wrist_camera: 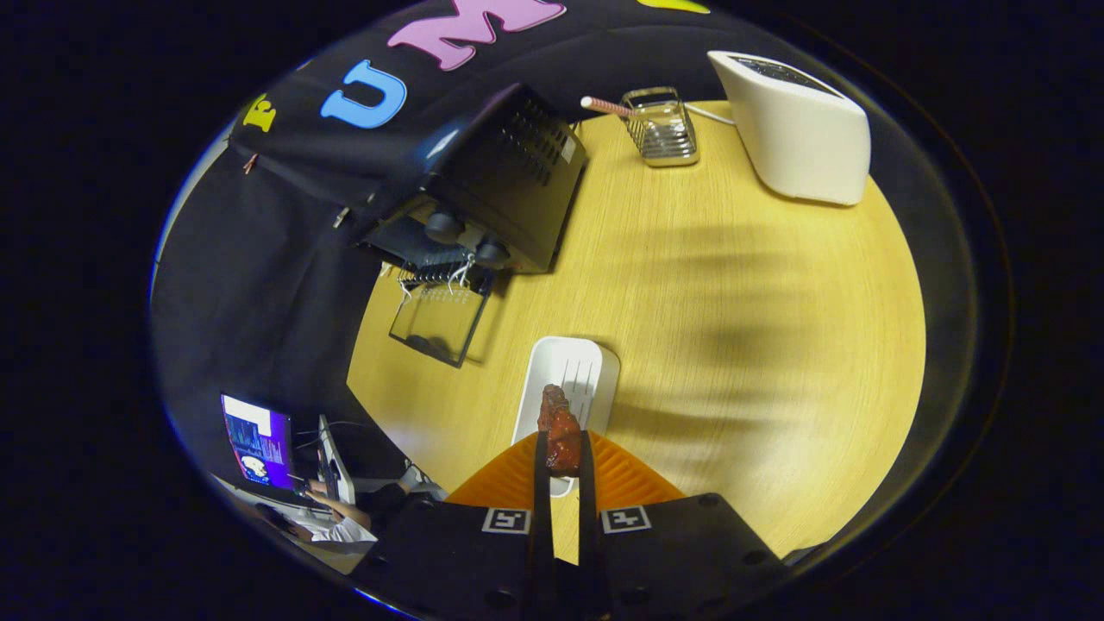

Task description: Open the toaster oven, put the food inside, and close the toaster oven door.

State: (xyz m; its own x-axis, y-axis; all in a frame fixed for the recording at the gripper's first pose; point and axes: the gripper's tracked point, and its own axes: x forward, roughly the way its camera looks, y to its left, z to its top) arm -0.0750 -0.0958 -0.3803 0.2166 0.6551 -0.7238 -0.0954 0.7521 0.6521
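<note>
My gripper (562, 444) is shut on a reddish-brown piece of food (559, 429), which sticks out ahead of the fingertips and hangs above a white tray (576, 366) on the wooden table (742, 302). The black toaster oven (496, 177) stands beyond and to the left, tilted in this view. Its glass door (435, 321) hangs open toward the table, with the wire rack showing at the mouth and two round knobs (444, 226) beside the opening.
A white appliance (798, 129) stands at the far right of the table. Next to it sits a wire basket (660, 125) with a pink-striped stick. Off the table's near-left edge, a person sits at a lit monitor (257, 440).
</note>
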